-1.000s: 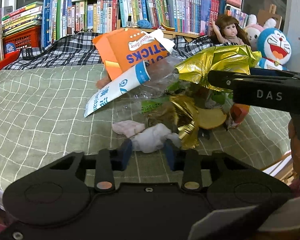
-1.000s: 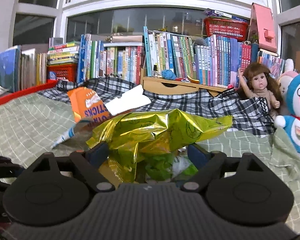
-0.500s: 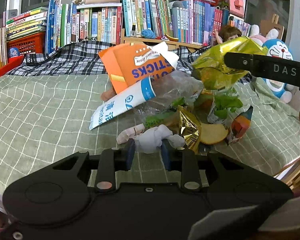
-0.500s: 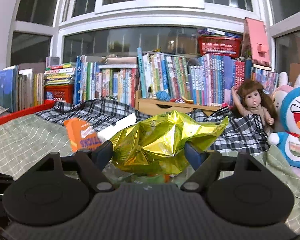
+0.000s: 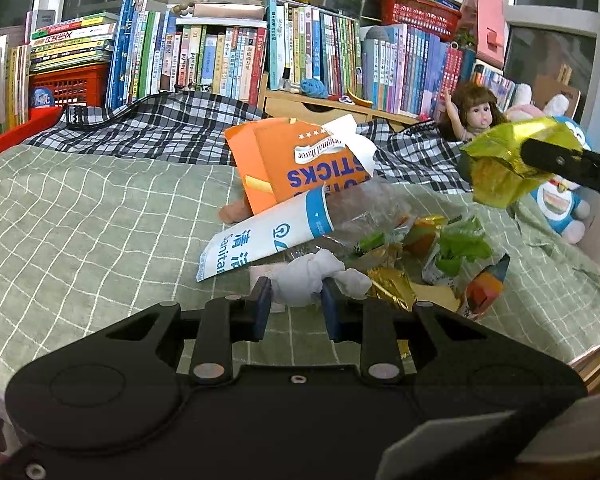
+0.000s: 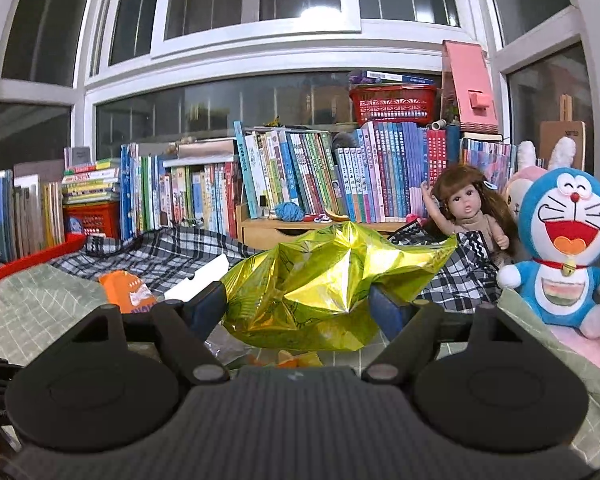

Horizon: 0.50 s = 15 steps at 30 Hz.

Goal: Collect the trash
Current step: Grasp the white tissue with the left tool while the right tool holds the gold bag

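L gripper [image 5: 294, 304] pinches a white tissue wad [image 5: 308, 276], jaws narrow, just closing in. R gripper [image 6: 298, 308] clamps gold foil [image 6: 324, 284] w/ jaws wide, held above the pile. Rest of trash on green blanket [image 5: 80, 232]: sanitizer tube [image 5: 268, 236], orange box [image 5: 296, 164], wrappers [image 5: 456, 256]. Behind: books [image 6: 300, 176], doll [image 6: 466, 208].

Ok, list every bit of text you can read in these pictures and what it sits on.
"STICKS", upside down: orange snack box.
"original flavor", upside down: white banner on that box.
"Sanita", cut off, with Chinese characters: white and blue wipes pack.
Book spines, red basket, gold foil wrapper: print too small or blurred to read.
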Available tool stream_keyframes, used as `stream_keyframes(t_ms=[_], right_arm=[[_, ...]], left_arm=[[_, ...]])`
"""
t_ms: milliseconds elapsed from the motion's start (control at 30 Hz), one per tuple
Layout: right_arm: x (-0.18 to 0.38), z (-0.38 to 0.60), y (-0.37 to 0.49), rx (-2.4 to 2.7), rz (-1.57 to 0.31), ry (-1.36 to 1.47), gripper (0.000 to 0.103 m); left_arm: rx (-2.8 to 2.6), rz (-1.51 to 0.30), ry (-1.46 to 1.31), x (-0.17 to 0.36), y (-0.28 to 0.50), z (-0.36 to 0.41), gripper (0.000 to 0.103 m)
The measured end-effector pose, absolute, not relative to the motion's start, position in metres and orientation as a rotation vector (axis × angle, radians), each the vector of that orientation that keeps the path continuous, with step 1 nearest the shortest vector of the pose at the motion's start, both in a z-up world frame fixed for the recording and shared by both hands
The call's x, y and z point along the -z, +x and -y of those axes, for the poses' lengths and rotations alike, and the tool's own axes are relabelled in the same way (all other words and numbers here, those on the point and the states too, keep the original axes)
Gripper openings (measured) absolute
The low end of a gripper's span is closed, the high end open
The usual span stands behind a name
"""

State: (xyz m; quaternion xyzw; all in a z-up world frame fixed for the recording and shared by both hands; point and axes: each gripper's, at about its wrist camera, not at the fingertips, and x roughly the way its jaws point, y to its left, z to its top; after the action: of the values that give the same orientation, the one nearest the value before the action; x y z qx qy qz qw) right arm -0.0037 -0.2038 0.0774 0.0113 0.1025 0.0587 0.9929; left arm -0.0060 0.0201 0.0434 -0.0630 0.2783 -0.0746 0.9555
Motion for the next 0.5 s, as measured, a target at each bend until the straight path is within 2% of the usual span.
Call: stream_keyframes(t_ms=[500], right_arm=[[-0.082, 0.209, -0.033, -0.151, -0.187, 0.044, 0.079]], left_arm=[[0.130, -0.516, -0.199, -0.069, -0.003, -0.037, 0.025]])
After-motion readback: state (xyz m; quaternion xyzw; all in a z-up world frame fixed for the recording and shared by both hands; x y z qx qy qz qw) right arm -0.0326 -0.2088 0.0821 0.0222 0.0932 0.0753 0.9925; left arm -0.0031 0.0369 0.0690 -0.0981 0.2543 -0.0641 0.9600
